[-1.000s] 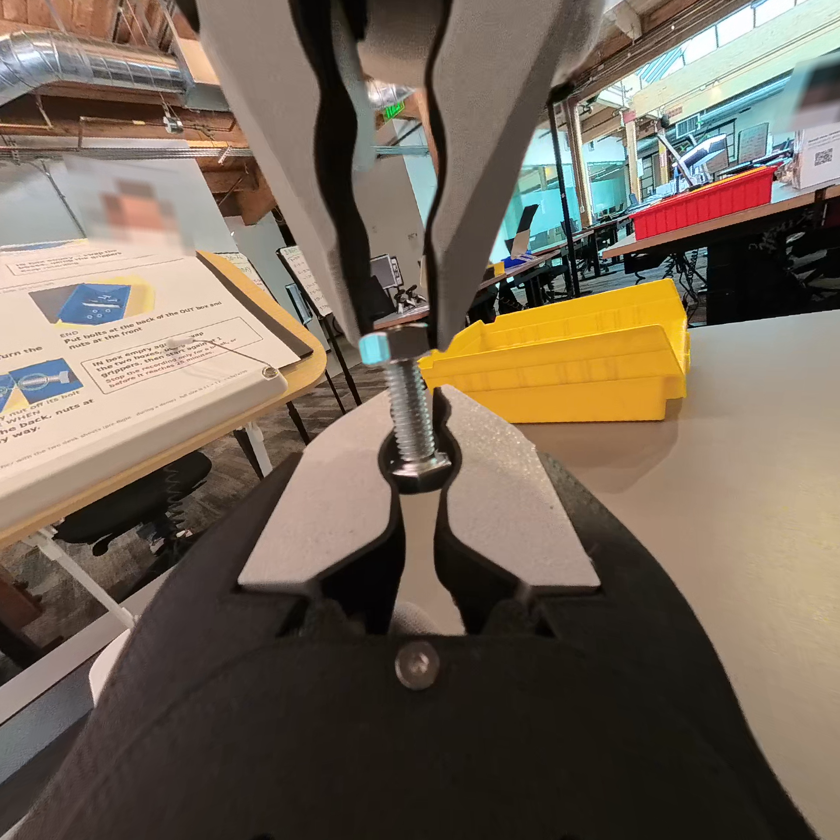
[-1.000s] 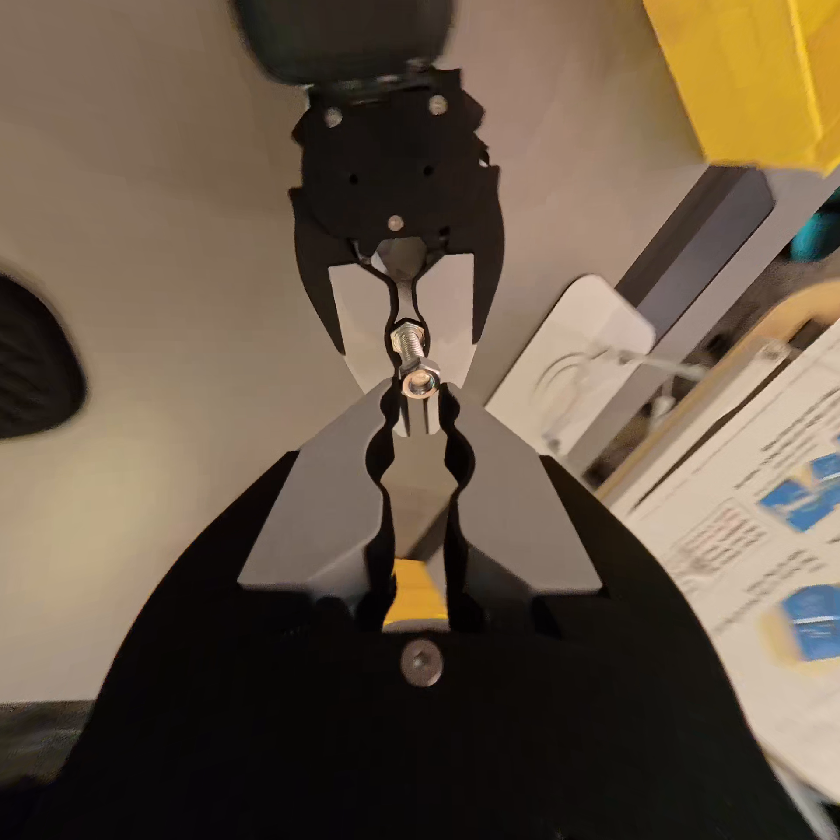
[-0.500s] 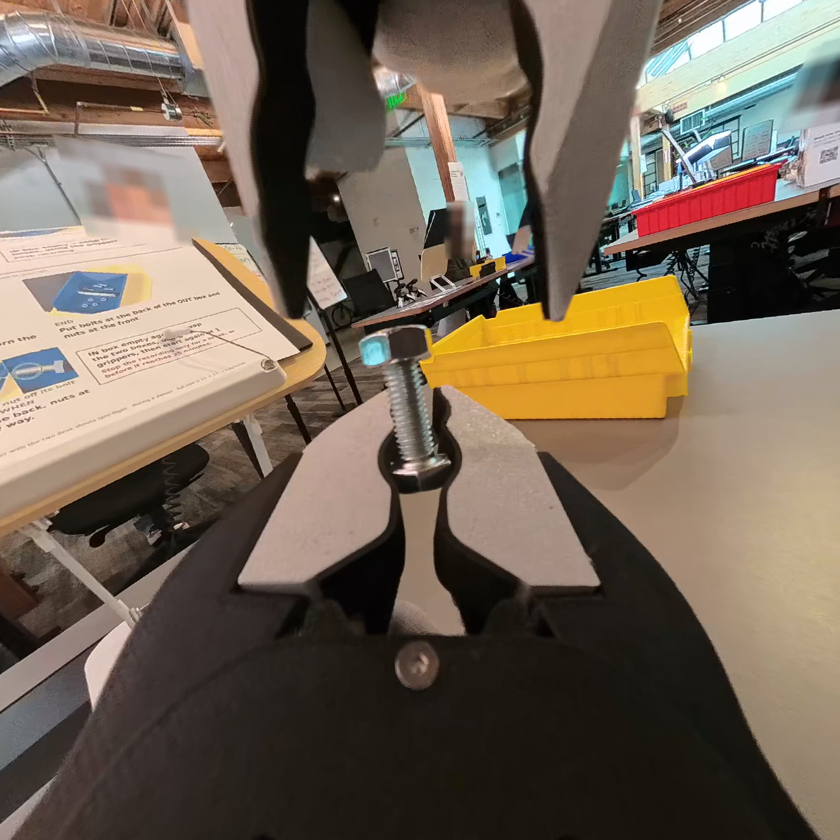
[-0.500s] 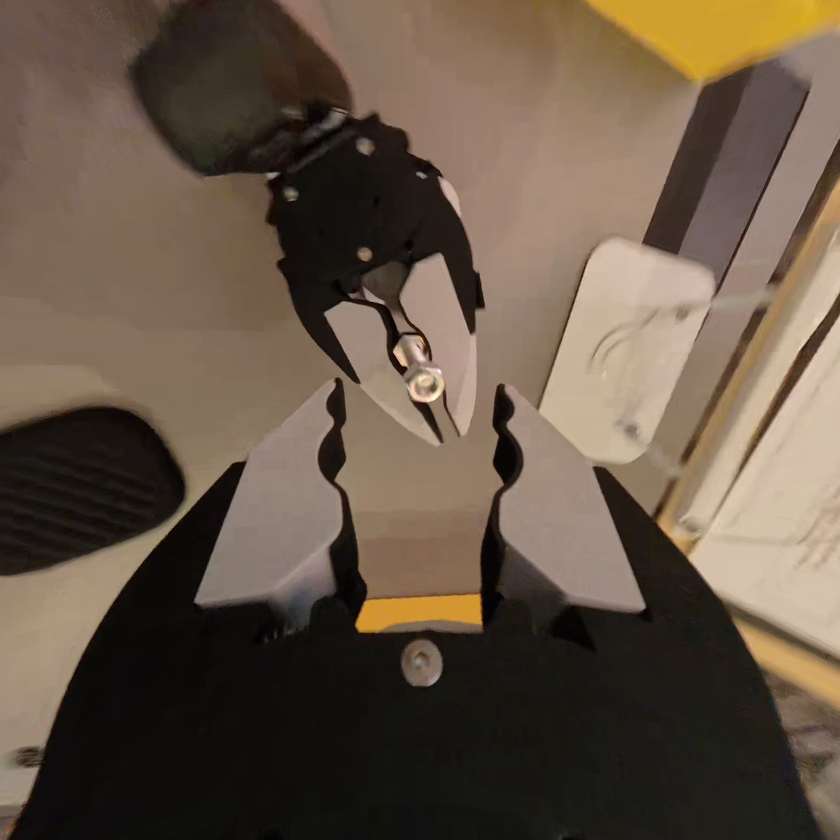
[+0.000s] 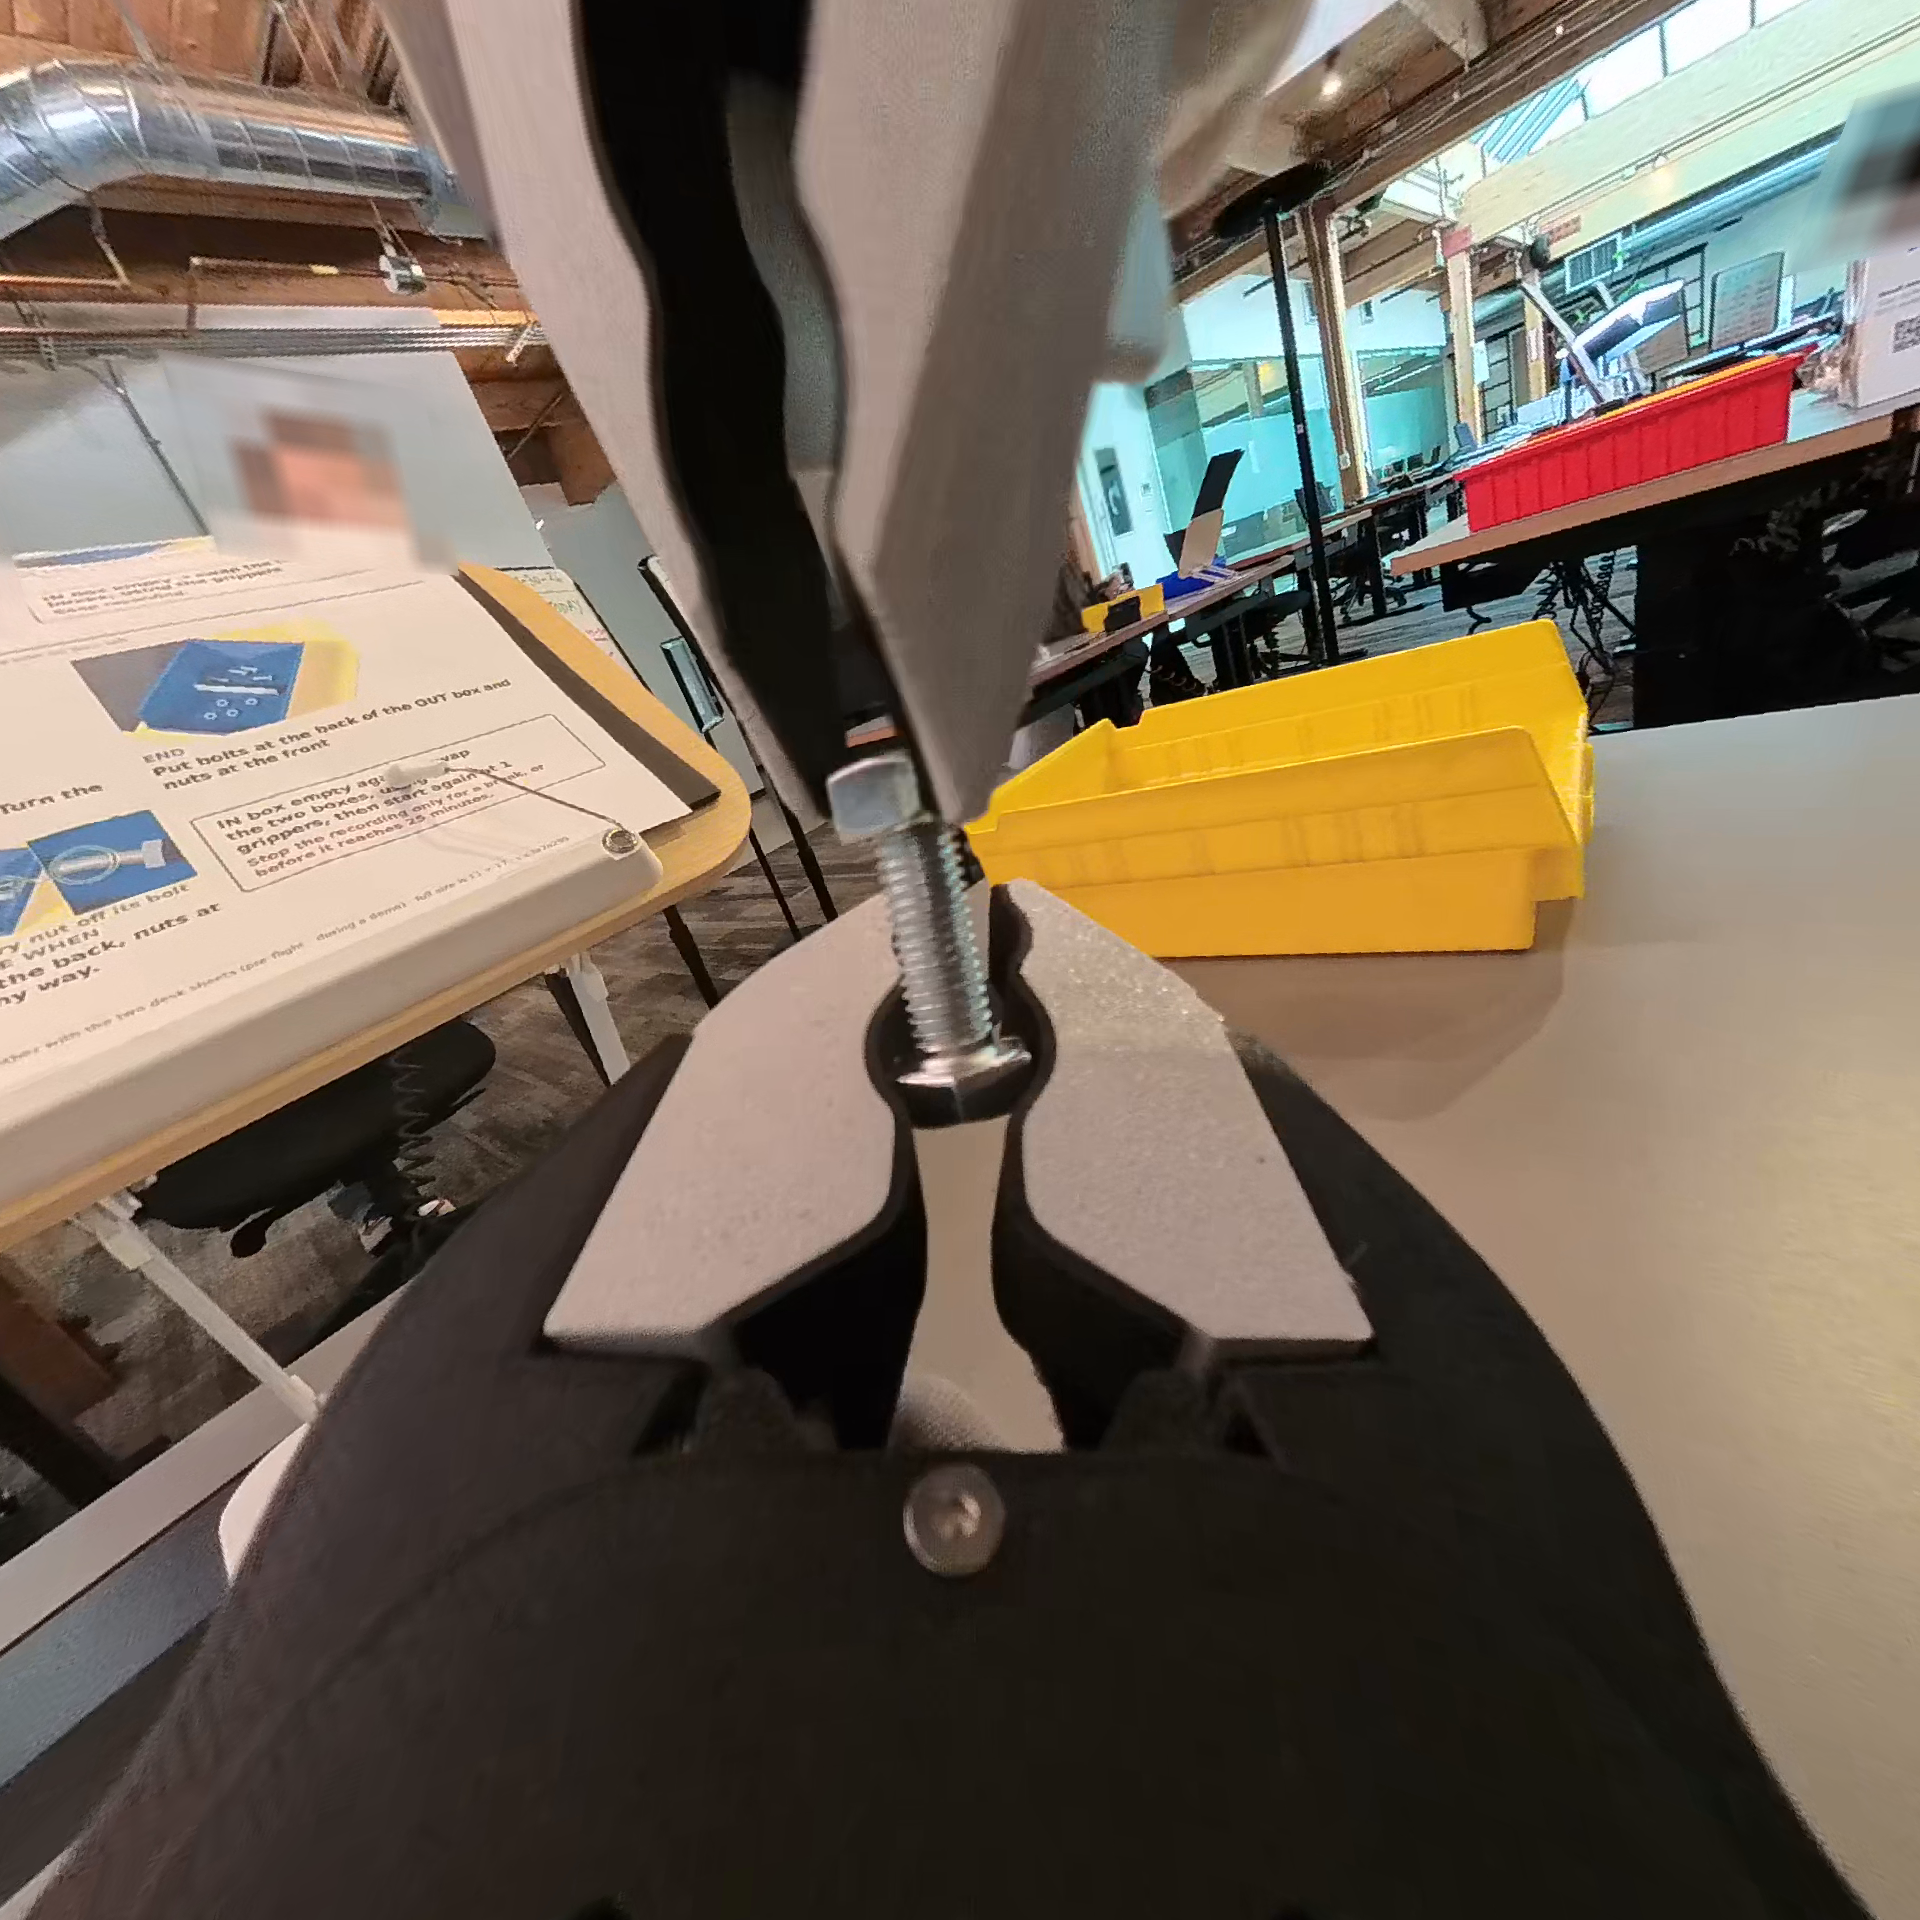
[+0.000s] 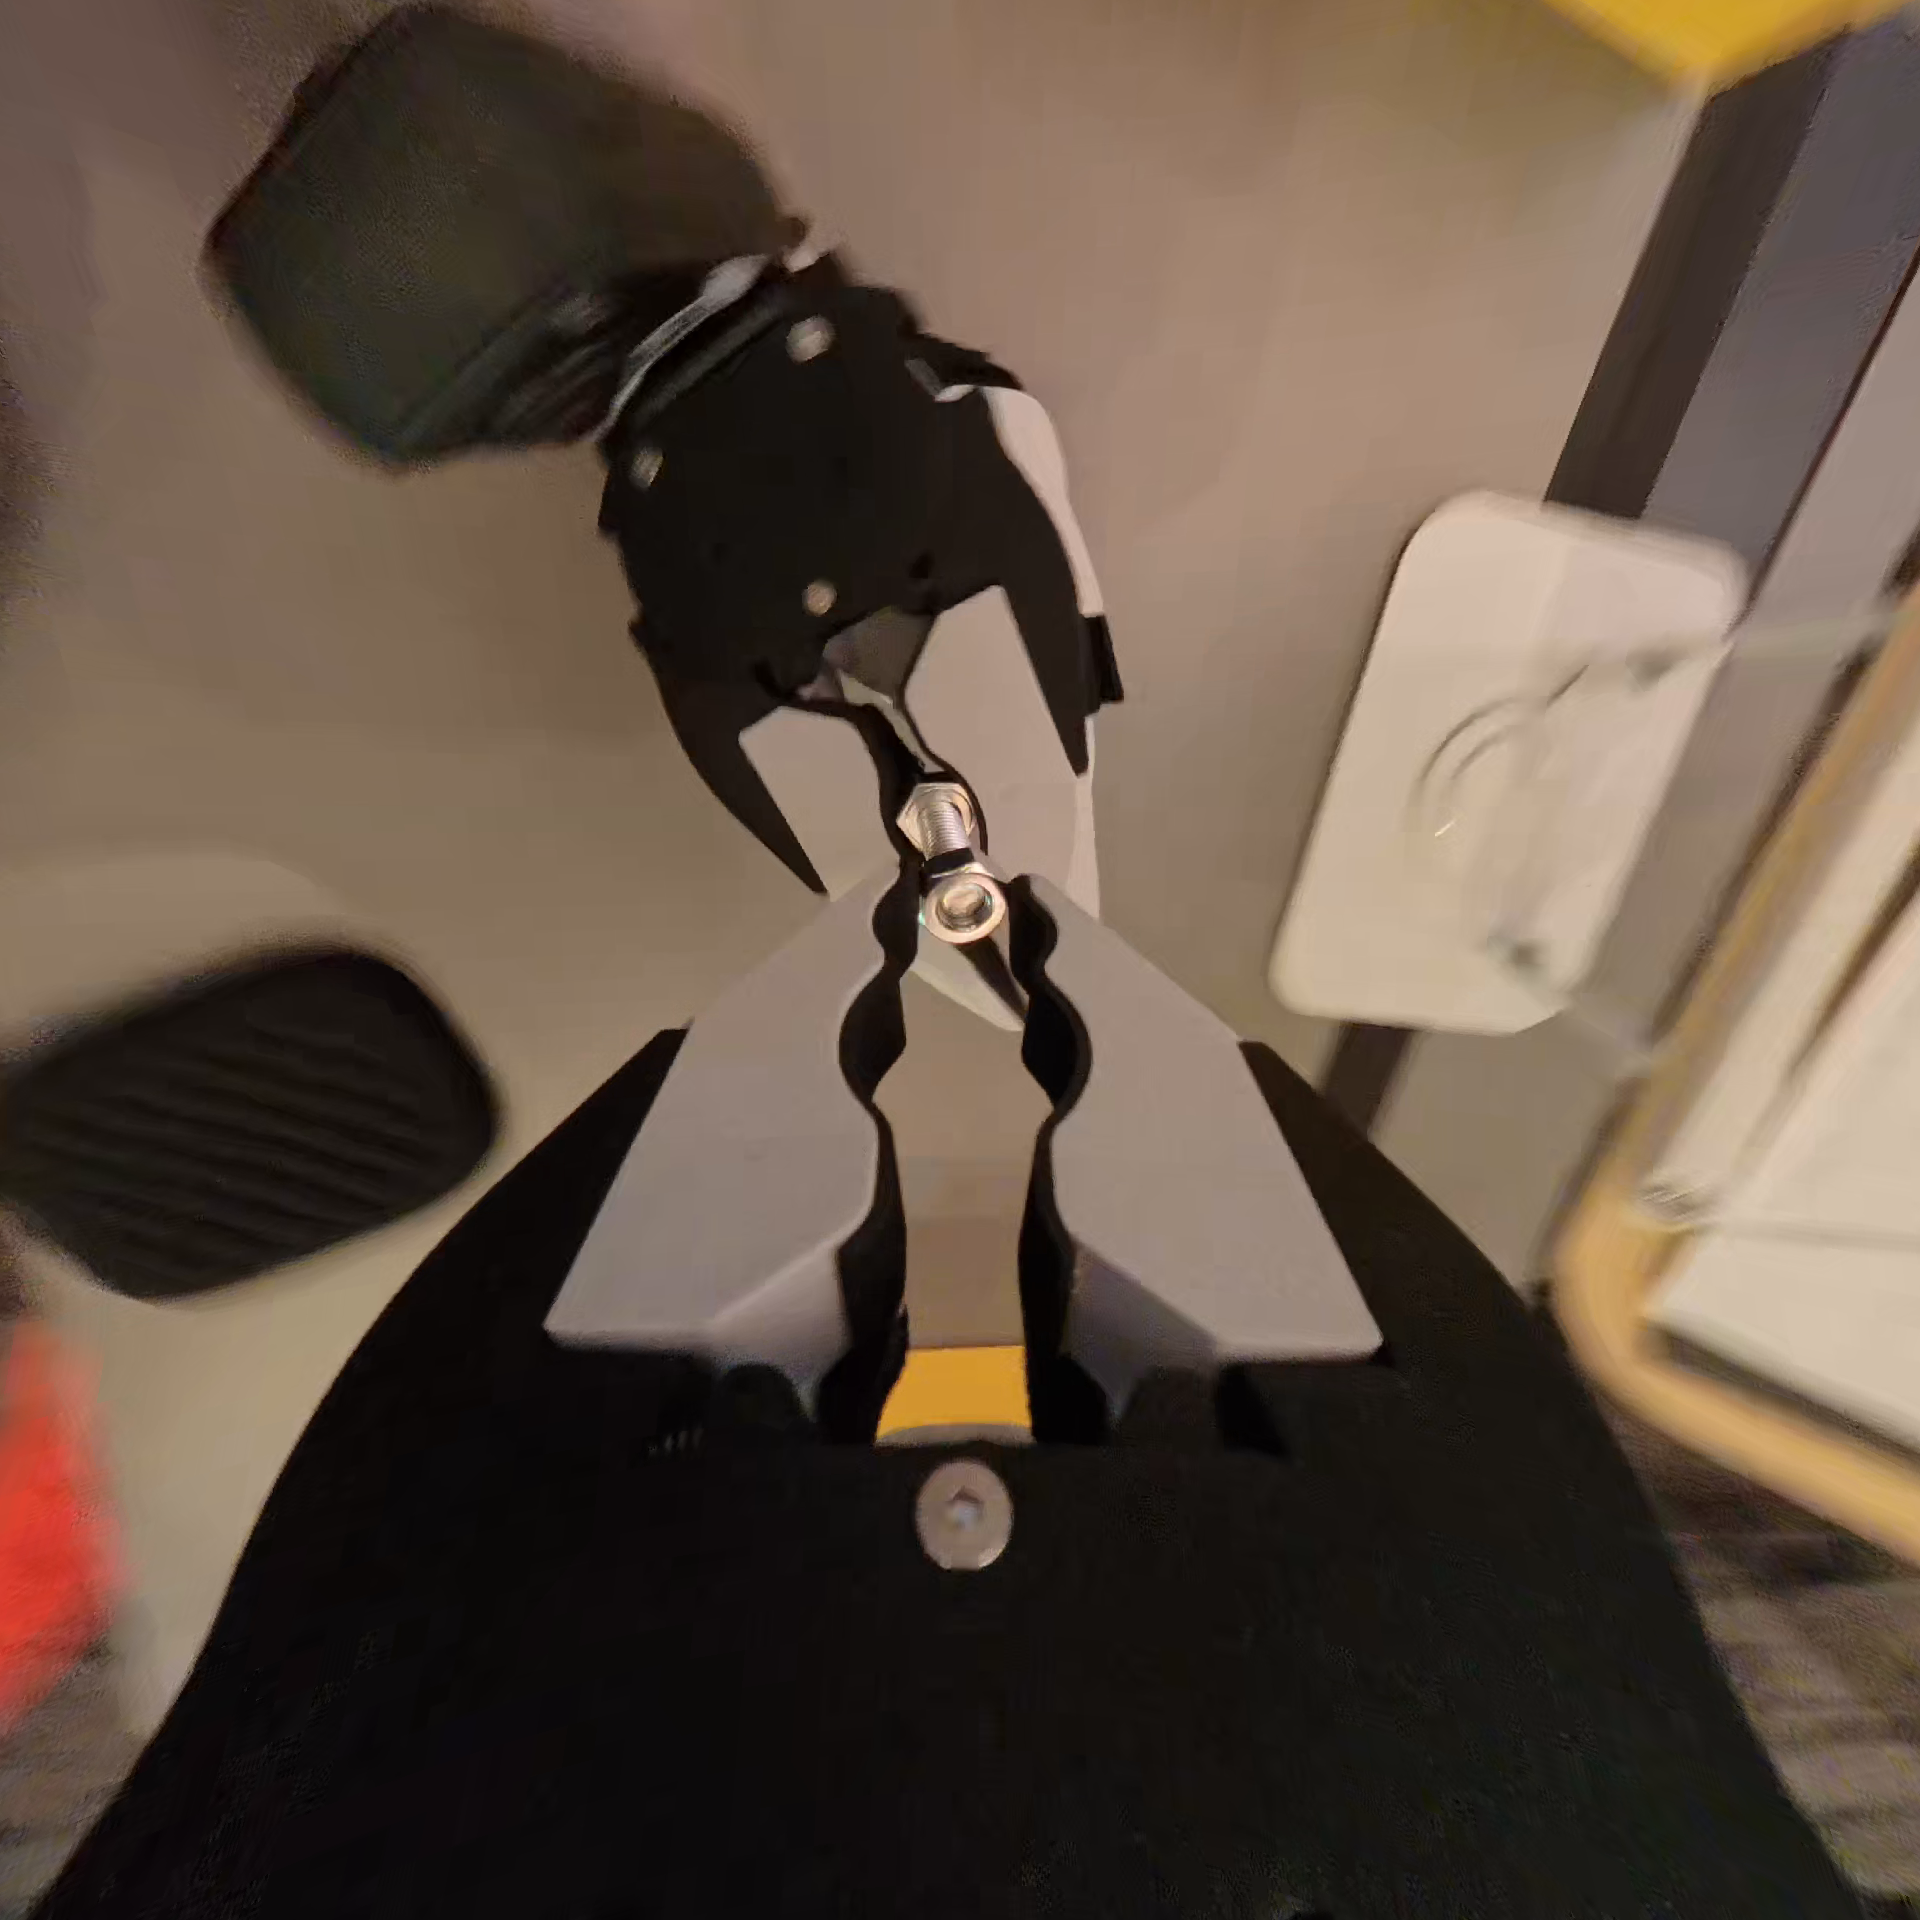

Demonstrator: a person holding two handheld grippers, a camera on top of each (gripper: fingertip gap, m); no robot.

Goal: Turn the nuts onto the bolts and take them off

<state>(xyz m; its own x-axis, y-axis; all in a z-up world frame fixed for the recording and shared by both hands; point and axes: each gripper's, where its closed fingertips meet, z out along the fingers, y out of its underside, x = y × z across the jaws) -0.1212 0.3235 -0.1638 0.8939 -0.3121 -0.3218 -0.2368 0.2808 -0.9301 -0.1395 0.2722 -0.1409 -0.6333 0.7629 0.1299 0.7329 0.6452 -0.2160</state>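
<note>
Now the left gripper (image 5: 956, 987) has its jaws closed on the nut (image 5: 961, 1081), which sits in the notch just behind the tips. From the nut, the bolt (image 5: 930, 935) rises upright. Above the nut, the right gripper (image 6: 961, 914) has its jaws narrowed onto the bolt's head. Beyond the nut, a yellow bin (image 5: 1299, 831) rests on the tabletop (image 5: 1662, 1143).

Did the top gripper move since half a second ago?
Yes. The right gripper has come down and shut on the bolt head, covering the background it framed then; the yellow bin stays put.
</note>
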